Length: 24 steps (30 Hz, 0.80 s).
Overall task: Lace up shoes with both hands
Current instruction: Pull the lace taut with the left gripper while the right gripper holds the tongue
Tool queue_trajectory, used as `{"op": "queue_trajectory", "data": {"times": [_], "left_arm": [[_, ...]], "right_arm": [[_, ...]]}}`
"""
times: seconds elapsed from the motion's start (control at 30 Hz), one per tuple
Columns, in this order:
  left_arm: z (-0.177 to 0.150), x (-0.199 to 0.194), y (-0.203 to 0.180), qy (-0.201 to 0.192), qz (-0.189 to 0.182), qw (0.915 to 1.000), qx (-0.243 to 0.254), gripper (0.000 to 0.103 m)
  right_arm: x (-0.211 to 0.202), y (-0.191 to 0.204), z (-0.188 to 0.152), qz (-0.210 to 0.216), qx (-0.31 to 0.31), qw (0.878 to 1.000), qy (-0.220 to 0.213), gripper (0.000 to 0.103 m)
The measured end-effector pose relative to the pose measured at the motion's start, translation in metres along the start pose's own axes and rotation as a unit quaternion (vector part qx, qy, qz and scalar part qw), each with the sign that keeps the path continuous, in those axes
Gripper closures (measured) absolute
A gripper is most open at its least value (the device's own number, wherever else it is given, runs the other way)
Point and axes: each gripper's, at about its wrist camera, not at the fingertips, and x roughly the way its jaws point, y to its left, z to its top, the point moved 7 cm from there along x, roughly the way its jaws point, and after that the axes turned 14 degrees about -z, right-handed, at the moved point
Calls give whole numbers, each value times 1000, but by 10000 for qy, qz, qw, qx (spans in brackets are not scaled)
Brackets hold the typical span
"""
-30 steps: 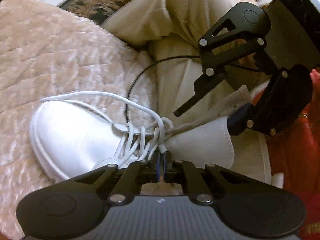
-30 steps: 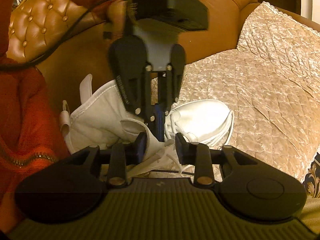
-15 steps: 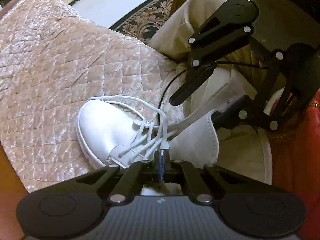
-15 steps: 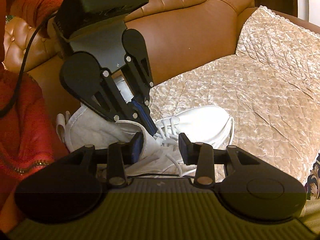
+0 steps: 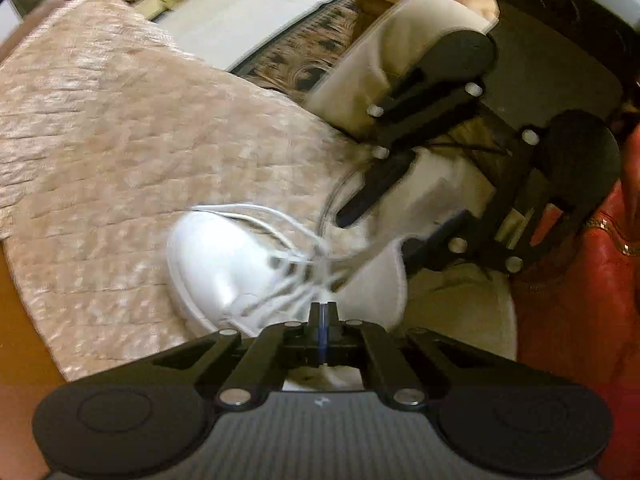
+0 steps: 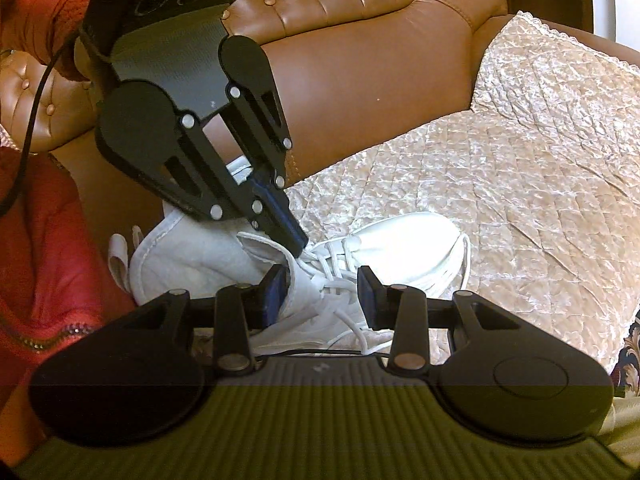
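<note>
setting: brown tufted leather sofa (image 6: 360, 80), quilted beige cover (image 6: 500, 184) spread over the seat; patterned rug (image 5: 304, 56) and pale floor past the sofa edge in the left wrist view
shoe: one white shoe (image 6: 400, 244), lying on the quilted cover, toe pointing away from the person, heel and opened tongue toward their lap; likely set there so both tools reach the eyelets from above
laces: white lace (image 5: 256, 216) crossed through several eyelet rows, one loose loop lying out over the toe; exact rows not countable, left wrist view is blurred
left hand-held gripper: (image 6: 298, 242) jaws fully shut, tip right at the lace crossings near the tongue; seems to pinch a lace strand, but the strand between the pads is not clear
why left: judged to be pulling a strand taut up out of the eyelets
right hand-held gripper: (image 6: 322, 300) jaws about half open, nothing clamped; tongue edge and laces sit in the gap, pads not pressing; jaws have just been opening
why right: probably parked open to take over the strand
counts: shoes 1, hand-held grippers 2, people 1 (red sleeve (image 6: 44, 240), beige trouser leg (image 5: 384, 40))
</note>
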Motion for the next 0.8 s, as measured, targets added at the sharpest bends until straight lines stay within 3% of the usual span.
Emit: {"op": "queue_trajectory", "data": {"times": [0.13,0.33,0.57,0.8], "left_arm": [[2,15,3,527,56,9984,207,103],[10,27,13,1043,-501,9931,193,101],[10,37,19,1029,-852,9910,55,99],[9,40,21,861,-692,9939,11,96]], "right_arm": [[-1,0,-1,-16,15,10000,24,57],[-1,0,-2,-10,24,10000,27,57],[-2,-1,-4,12,43,10000,48,57],[-9,1,-2,117,-124,9996,-203,58]]}}
